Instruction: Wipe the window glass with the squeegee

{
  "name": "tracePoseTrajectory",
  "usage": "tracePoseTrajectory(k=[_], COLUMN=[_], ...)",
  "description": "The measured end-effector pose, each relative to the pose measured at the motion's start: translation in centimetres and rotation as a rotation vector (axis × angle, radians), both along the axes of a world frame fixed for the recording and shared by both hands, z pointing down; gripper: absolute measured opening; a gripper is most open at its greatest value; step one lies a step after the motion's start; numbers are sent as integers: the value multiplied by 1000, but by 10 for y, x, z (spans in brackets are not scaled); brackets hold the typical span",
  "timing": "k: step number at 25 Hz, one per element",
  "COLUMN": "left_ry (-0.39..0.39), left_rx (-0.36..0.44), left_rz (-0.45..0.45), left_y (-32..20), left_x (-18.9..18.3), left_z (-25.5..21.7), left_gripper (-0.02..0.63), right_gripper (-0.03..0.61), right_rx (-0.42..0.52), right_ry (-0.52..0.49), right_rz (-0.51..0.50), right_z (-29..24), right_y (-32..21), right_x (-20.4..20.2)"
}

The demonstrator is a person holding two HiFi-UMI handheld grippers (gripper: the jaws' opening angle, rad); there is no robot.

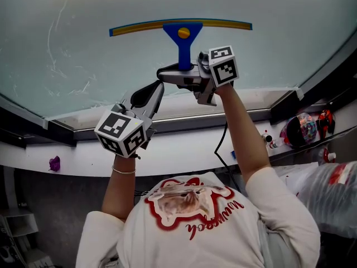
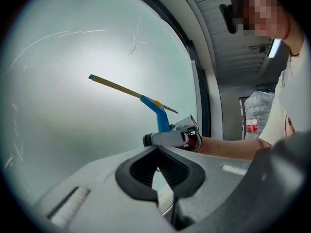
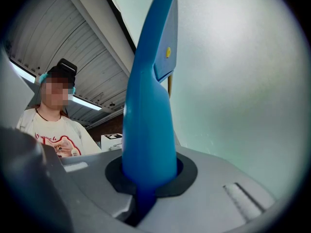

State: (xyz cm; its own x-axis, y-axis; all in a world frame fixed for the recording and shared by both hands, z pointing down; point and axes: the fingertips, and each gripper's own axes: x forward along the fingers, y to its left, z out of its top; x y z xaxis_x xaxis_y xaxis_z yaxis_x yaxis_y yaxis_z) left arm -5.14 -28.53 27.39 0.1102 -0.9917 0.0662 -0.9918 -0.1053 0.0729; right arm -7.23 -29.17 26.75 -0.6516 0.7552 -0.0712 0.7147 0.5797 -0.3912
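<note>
Squeegee (image 1: 181, 29) handle clamped in right gripper (image 1: 179, 70) — left gripper (image 1: 158, 88) closed, empty, nearby.

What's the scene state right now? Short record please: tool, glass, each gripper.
tool: squeegee, blue handle, long blade crosswise at the top
surface: window glass, faint streaks at left; the blade appears to lie against it
right gripper: jaws shut on the squeegee handle, below the blade
left gripper: jaws together, nothing between them, clear of the squeegee, lower left of the right gripper
</note>
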Motion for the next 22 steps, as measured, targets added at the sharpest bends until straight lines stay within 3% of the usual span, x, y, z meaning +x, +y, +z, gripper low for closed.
tracePoseTrajectory(k=[22], left_ry=[62], left_rx=[-105], left_rz=[-3], left_y=[8], left_x=[7], left_z=[46], left_gripper=[6], right_gripper=[35], right_rx=[-72], right_ry=[67], right_rz=[-15], right_z=[52], right_y=[7], right_x=[5])
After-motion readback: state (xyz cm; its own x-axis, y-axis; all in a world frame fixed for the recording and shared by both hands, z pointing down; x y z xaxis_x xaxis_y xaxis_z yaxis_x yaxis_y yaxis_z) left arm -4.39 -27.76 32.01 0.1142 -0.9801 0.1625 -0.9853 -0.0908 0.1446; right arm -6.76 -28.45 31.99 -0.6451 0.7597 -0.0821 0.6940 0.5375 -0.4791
